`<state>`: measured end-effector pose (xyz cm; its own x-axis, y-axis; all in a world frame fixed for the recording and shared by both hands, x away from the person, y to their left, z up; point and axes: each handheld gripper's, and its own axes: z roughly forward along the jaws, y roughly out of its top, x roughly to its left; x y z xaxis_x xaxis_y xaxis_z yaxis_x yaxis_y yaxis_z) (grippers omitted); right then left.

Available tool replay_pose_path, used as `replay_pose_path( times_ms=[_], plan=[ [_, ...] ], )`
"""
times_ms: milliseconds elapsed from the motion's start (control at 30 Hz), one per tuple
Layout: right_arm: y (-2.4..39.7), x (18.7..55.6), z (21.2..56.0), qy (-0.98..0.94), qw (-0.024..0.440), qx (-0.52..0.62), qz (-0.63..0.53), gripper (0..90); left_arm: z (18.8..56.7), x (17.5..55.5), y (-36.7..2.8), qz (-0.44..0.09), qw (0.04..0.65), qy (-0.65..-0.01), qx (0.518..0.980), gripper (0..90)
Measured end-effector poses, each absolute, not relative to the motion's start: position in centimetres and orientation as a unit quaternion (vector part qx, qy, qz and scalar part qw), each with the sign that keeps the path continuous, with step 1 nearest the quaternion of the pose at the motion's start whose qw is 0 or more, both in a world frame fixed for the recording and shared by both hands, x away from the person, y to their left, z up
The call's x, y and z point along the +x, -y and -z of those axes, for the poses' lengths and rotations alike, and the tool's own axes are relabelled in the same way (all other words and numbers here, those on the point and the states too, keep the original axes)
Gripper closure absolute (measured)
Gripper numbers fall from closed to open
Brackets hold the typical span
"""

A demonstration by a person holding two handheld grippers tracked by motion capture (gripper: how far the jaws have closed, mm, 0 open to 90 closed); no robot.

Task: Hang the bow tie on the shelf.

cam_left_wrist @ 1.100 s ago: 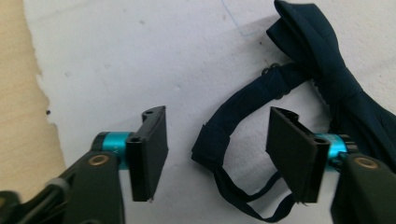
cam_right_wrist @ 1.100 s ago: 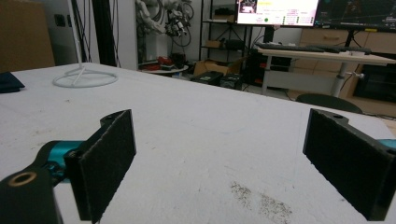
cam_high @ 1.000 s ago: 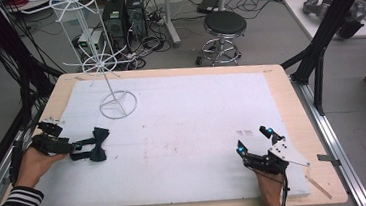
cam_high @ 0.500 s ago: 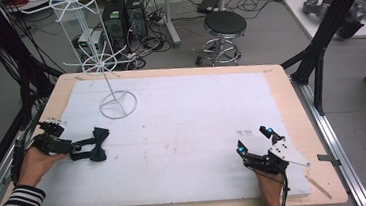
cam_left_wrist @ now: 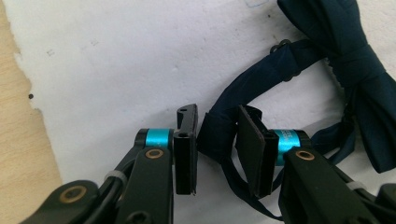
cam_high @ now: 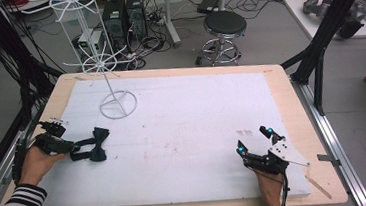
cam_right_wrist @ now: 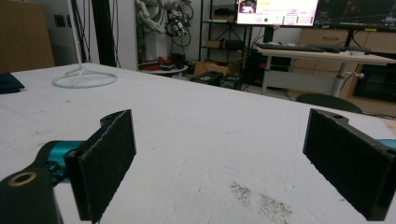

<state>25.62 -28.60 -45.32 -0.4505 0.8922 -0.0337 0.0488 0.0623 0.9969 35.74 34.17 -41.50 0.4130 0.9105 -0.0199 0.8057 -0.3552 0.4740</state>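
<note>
Bow tie (cam_high: 96,145): dark navy fabric, knotted centre, two flared wings, thin strap looping off with a small metal ring. Lies flat near the desk's left edge, toward the front, well apart from the wire stand.

Left gripper (cam_high: 72,148), held in a hand (cam_high: 34,162) at the left edge, has its jaws just drawn in around a folded loop of the strap (cam_left_wrist: 215,133). The right pad touches the fabric; the left pad looks to have a sliver of gap, so a firm pinch is not certain from this angle.

Right gripper (cam_high: 253,143) rests low at the front right corner, jaws spread wide, nothing between them; the pads (cam_right_wrist: 106,158) frame bare surface.

Desk (cam_high: 293,123): light wood rim, covered by a white foam sheet (cam_high: 188,127) with faint scuffs and a grey speckled smudge in front of the right gripper. White wire stand (cam_high: 116,103) with a ring base stands near the back left corner.

Room: grey floor, black stool (cam_high: 224,26), computer towers (cam_high: 123,18), tangled cables, black frame struts. The right gripper view shows a lit monitor (cam_right_wrist: 278,10) and another desk beyond.
</note>
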Motion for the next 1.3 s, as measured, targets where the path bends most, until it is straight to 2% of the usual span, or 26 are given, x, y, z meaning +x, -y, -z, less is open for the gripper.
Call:
replay_pose_path(
  times_ms=[167,267,533,967,1300],
  plan=[
    [28.6,25.6,45.3,-0.630,0.368,0.373,-0.573,8.5,41.6,35.8,-34.1,-0.125,0.207,-0.526,0.815,70.1],
    [28.6,25.6,45.3,-0.629,0.368,0.373,-0.574,8.5,41.5,35.8,-34.1,-0.122,0.207,-0.526,0.816,74.6],
    [28.6,25.6,45.3,-0.629,0.367,0.374,-0.574,8.5,41.4,35.4,-33.9,-0.138,0.211,-0.515,0.820,77.2],
    [28.6,25.6,45.3,-0.630,0.369,0.373,-0.573,8.5,40.1,34.3,-33.6,-0.197,0.279,-0.472,0.813,77.6],
    [28.6,25.6,45.3,-0.630,0.370,0.372,-0.573,8.5,38.6,33.6,-33.1,-0.242,0.354,-0.440,0.789,77.7]
  ],
)
